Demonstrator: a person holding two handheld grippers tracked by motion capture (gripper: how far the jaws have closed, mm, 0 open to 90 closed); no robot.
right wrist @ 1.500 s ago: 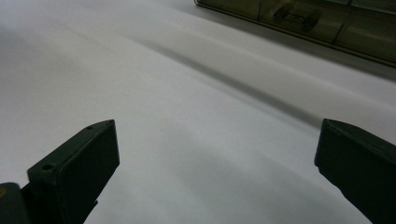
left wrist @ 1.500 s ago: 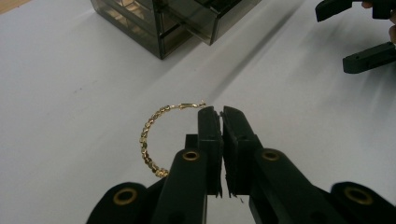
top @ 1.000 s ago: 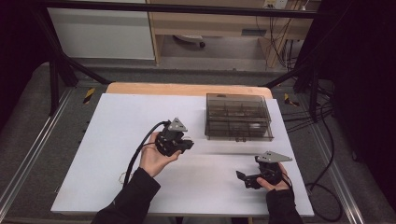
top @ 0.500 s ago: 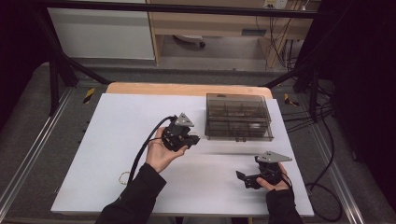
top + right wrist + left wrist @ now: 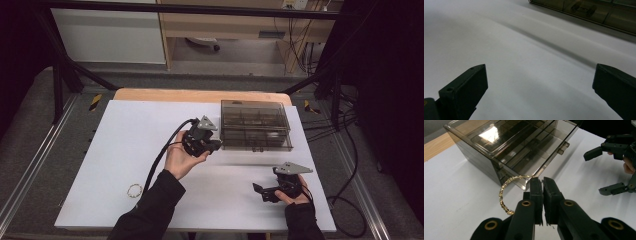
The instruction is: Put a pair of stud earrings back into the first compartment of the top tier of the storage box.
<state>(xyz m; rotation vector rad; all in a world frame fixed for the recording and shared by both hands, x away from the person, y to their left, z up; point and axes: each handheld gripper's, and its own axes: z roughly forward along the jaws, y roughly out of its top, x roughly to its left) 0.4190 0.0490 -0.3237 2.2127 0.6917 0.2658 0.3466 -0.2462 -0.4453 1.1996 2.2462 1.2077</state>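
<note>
A thin gold beaded bracelet [image 5: 503, 197] hangs from my left gripper [image 5: 541, 181], whose jaws are shut on its upper edge. That gripper [image 5: 215, 146] is held above the white table, just left of the front corner of a smoky clear compartment box [image 5: 255, 125] with its lid down. In the left gripper view the box [image 5: 519, 145] stands right behind the bracelet. My right gripper [image 5: 260, 191] rests near the table's front right, jaws wide apart and empty [image 5: 540, 72]. It also appears in the left gripper view [image 5: 594, 173].
A second gold ring-shaped bracelet [image 5: 134, 190] lies on the white table sheet [image 5: 125, 140] by the left forearm. Black cables trail over the floor on the right. The table's wooden far edge [image 5: 200, 95] lies behind the box.
My left hand has carried the bracelet to the right, closer to the box, and slightly higher. The right hand has stayed still.
</note>
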